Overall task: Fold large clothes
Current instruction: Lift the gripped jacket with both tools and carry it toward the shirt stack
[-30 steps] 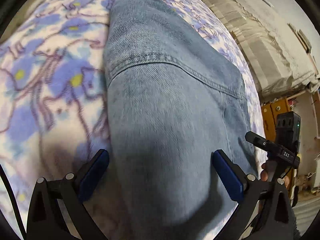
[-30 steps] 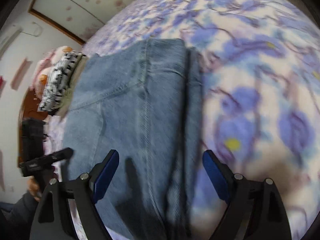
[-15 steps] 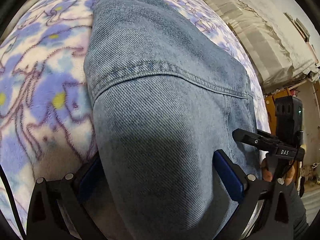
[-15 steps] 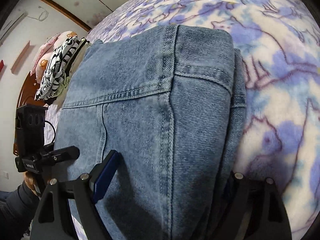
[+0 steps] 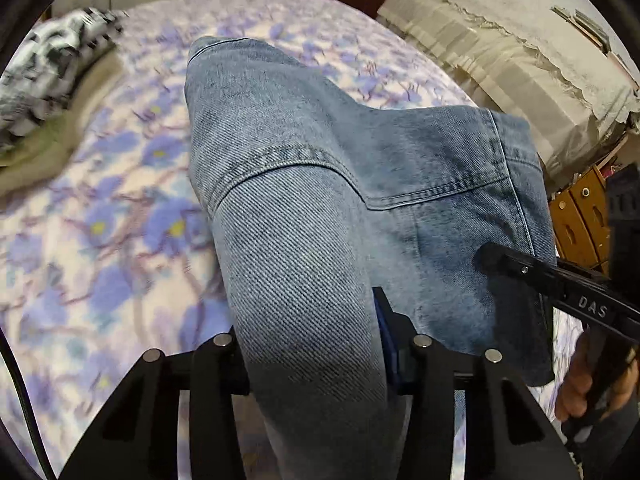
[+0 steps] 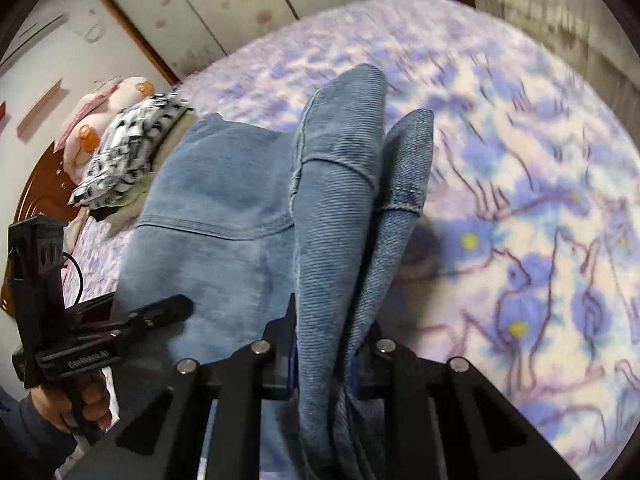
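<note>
Folded blue jeans (image 5: 304, 184) hang lifted above a bed with a purple flowered blanket (image 5: 100, 240). My left gripper (image 5: 316, 344) is shut on one corner of the denim, which bulges up between its fingers. My right gripper (image 6: 324, 344) is shut on the other corner of the jeans (image 6: 336, 216), where two folds stand up between its fingers. The right gripper also shows at the right of the left wrist view (image 5: 560, 284), and the left gripper shows at the left of the right wrist view (image 6: 100, 328). The fingertips are hidden by cloth.
A black-and-white patterned cloth (image 6: 132, 148) lies on a pillow at the bed's far end, with a pink plush toy (image 6: 108, 108) beside it. A covered cream sofa (image 5: 500, 60) and a wooden cabinet (image 5: 576, 216) stand beside the bed. Closet doors (image 6: 224, 4) are behind.
Both grippers went from open around the jeans' edge to shut on it. They have lifted the denim off the blanket, and the view has pulled back from the bed.
</note>
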